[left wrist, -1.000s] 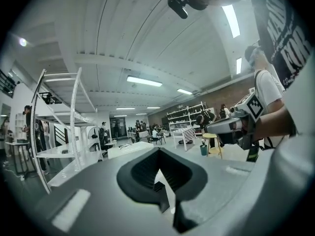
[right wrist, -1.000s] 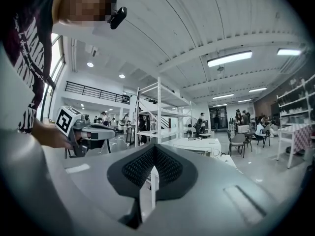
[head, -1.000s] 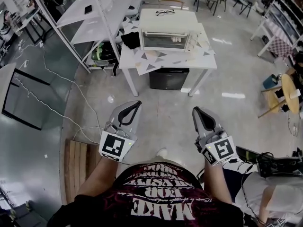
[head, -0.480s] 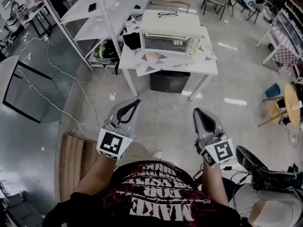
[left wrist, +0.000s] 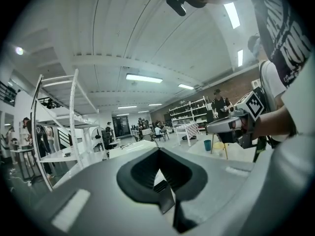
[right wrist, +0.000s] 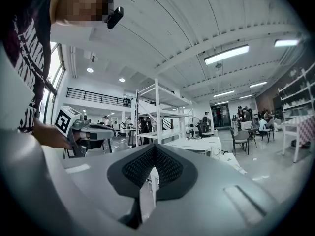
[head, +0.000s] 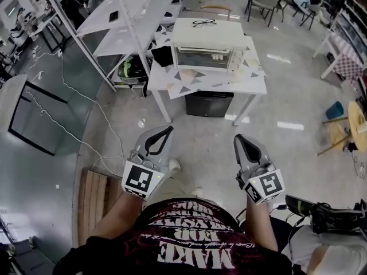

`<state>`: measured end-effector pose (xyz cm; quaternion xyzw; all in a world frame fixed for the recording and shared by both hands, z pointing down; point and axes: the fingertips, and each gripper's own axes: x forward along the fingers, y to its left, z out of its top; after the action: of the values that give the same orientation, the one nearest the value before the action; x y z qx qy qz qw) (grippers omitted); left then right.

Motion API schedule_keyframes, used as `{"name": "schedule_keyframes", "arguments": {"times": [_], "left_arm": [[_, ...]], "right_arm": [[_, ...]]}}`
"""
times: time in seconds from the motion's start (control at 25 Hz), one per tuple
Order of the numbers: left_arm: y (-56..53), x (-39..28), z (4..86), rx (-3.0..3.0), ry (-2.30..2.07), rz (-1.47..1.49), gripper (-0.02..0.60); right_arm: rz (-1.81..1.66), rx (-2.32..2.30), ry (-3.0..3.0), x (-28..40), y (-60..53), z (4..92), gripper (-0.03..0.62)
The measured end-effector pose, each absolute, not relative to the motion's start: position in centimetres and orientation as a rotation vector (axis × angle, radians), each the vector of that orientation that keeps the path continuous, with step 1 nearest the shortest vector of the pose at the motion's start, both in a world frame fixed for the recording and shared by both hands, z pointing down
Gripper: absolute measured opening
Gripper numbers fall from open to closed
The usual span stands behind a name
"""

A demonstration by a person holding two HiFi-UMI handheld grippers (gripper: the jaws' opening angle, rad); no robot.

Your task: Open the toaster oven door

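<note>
The white toaster oven stands on a white table across the floor from me, its glass door closed. A pair of glasses lies on its top. In the right gripper view the oven shows small, straight beyond the jaws. My left gripper and right gripper hang side by side in front of my body, well short of the table. Both are shut and hold nothing. The left gripper view shows the right gripper off to its side.
A white shelving rack stands left of the table, with a black item beside the oven. A black box sits under the table. A wooden pallet and cables lie at my left; a yellow round table is right.
The table and oven have shifted slightly lower and nearer in the head view. Both grippers keep their pose and stay shut.
</note>
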<state>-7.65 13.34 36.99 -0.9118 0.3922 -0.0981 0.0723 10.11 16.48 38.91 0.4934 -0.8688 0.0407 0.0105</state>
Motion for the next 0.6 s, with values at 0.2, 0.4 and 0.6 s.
{"name": "schedule_keyframes", "arguments": {"times": [0.2,0.4,0.6], "left_arm": [[11.7,-8.8,37.8,-2.757,1.216,-0.300,0.000],[9.7,-8.7,38.4,-2.790,1.185,-0.286,0.000],[7.7,-9.4,38.7,-2.809,1.176,-0.270,0.000]], "right_arm": [[0.149,1.517,-2.701,8.9,15.7,39.7,0.026],[0.163,1.519,-2.681,8.4,14.1,39.9,0.026],[0.152,1.503,-2.677,7.2,12.2,39.7,0.026]]}}
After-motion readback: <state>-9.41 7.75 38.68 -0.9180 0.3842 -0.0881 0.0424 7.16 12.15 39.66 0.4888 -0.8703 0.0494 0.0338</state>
